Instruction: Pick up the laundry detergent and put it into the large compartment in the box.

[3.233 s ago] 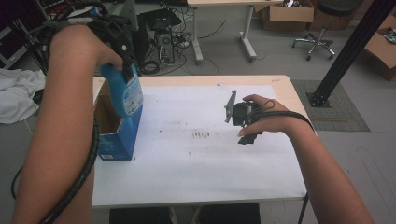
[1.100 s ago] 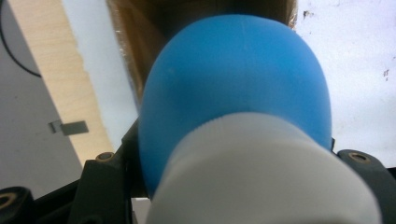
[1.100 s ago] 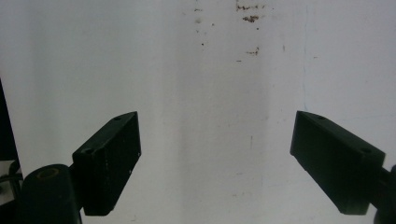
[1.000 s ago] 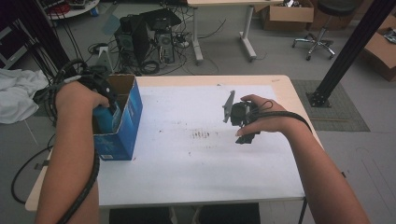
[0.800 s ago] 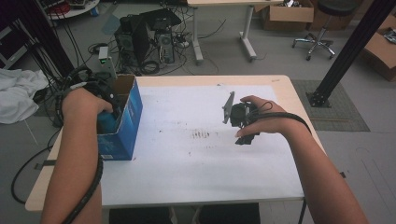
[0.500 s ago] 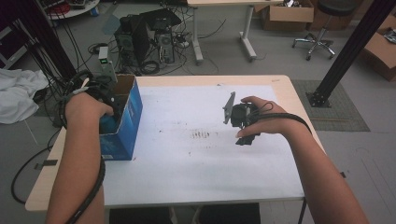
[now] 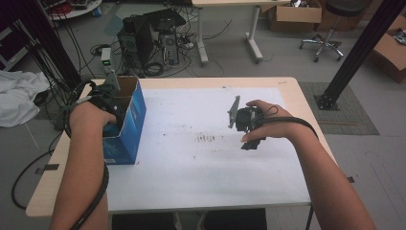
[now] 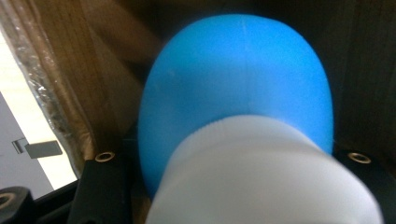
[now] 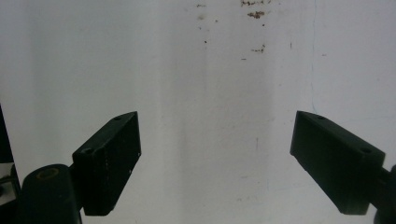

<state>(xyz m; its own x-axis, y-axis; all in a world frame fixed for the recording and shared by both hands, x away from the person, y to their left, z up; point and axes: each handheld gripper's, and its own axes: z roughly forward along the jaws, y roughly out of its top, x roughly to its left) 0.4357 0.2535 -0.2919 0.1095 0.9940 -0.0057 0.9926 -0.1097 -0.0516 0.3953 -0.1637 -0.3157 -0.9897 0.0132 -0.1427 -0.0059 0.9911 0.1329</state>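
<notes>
In the high view, at the left of the frame, the left gripper [image 7: 111, 103] is reaching down into the open top of the blue cardboard box [image 7: 131, 125], which is standing at the left edge of the white table [image 7: 201, 182]; at centre right the right gripper [image 7: 242, 125] is hovering over the bare tabletop, well apart from the box. In the left gripper view, the blue and white bottle [image 8: 238, 116] is sitting in the middle of the frame between the black jaws, which are pinching its white part, with the box's brown inner walls surrounding it. In the right gripper view, the jaws are standing spread wide at the lower left and lower right, with nothing between them. The step in hand seems to be lowering the bottle into the box. The next move probably calls for setting it on the box floor and releasing the grip before lifting straight out.
</notes>
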